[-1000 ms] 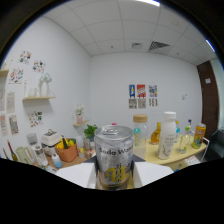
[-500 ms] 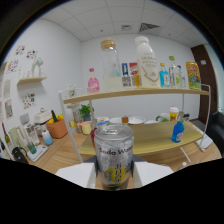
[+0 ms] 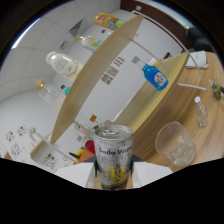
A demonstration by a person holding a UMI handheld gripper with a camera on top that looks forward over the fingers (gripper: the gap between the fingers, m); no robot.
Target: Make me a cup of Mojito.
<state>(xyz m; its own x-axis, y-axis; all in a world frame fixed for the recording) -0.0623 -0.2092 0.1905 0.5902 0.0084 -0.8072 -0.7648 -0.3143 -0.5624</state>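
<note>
The gripper (image 3: 114, 172) is mostly hidden in black shadow; only its pale fingers (image 3: 70, 172) show, pinching from both sides a silver aluminium soda water can (image 3: 114, 156) with a yellow label. The view is strongly tilted, so the two-level wooden shelf (image 3: 95, 75) runs diagonally. The can's long axis follows the fingers, top end forward. A clear glass with ice (image 3: 174, 143) stands just beside it, on the wooden table (image 3: 200, 85)

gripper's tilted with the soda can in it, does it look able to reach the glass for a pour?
Probably yes. The gripper holds the soda can, and the glass stands just ahead, off to one side, with nothing visible between them.
</note>
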